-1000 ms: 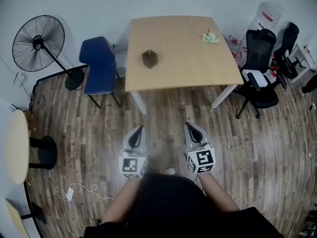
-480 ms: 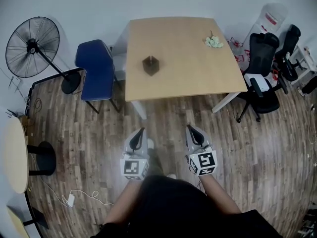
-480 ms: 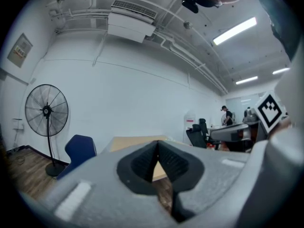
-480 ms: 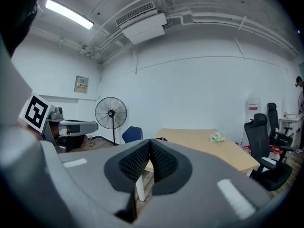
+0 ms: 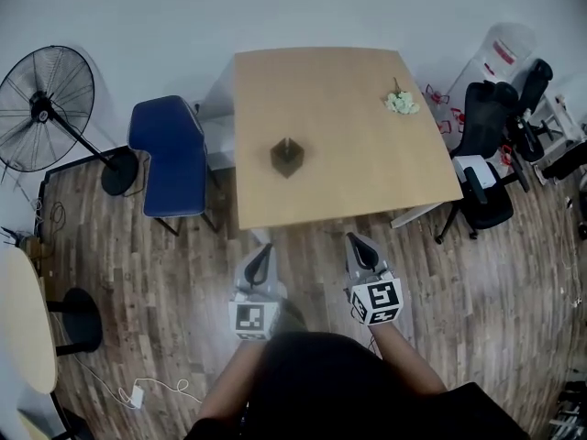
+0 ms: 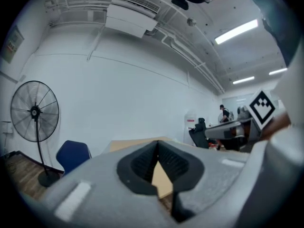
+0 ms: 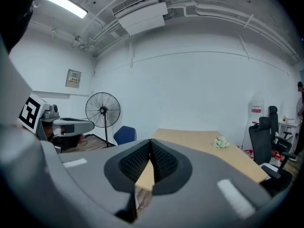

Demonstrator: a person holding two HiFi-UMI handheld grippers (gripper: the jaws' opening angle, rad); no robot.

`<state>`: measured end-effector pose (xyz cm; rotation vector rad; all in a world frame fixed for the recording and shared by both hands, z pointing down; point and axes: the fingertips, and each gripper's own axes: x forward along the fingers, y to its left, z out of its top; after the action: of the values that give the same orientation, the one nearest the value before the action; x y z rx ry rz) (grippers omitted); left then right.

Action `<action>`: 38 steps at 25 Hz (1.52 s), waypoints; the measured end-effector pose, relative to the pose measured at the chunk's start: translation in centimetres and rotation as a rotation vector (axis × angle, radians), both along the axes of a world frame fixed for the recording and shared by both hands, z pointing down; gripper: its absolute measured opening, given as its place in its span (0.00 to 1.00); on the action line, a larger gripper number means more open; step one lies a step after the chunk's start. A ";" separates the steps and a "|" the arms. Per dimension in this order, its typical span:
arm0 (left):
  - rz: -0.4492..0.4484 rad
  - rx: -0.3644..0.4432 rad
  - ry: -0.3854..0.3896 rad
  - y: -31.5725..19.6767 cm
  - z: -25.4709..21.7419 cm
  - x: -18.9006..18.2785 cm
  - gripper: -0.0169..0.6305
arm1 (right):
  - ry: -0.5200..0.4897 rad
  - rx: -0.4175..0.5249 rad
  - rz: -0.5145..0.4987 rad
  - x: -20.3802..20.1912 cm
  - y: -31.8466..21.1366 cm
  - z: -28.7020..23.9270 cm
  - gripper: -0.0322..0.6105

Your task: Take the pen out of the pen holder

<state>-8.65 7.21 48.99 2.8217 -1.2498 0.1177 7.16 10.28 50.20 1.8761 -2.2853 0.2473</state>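
A dark pen holder (image 5: 287, 157) stands on the light wooden table (image 5: 348, 117), left of its middle; whether a pen is in it is too small to tell. My left gripper (image 5: 263, 250) and right gripper (image 5: 356, 241) are held side by side over the floor just short of the table's near edge. Both point at the table with their tips together and nothing between them. In the left gripper view the left gripper (image 6: 157, 144) shows its jaws meeting, the table edge (image 6: 164, 182) beyond. The right gripper view has the right gripper (image 7: 150, 142) shut too, facing the table (image 7: 199, 141).
A blue chair (image 5: 169, 157) stands at the table's left side, a standing fan (image 5: 46, 108) further left. Black office chairs (image 5: 486, 154) crowd the right. A pale green crumpled thing (image 5: 402, 104) lies at the table's far right. A round table (image 5: 23, 314) and a cable (image 5: 156, 390) are at the left.
The table, chair and fan have slid nearer in the head view as I moved toward the table. Both grippers went forward with me and stayed shut.
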 end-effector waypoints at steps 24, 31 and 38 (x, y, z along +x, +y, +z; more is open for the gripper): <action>0.006 -0.109 0.064 -19.9 2.4 -2.5 0.03 | -0.033 -0.095 0.070 -0.1 -17.9 3.0 0.05; -0.088 -0.129 0.003 -25.5 3.4 -0.2 0.03 | -0.096 -0.104 -0.033 1.9 -26.2 4.8 0.05; -0.146 -0.162 0.014 -30.4 4.8 3.0 0.03 | -0.094 -0.138 -0.135 4.3 -32.7 6.5 0.06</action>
<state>-5.65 -23.20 53.79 2.5825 -1.3711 0.1827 11.45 -22.42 56.68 1.6698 -2.3756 0.4703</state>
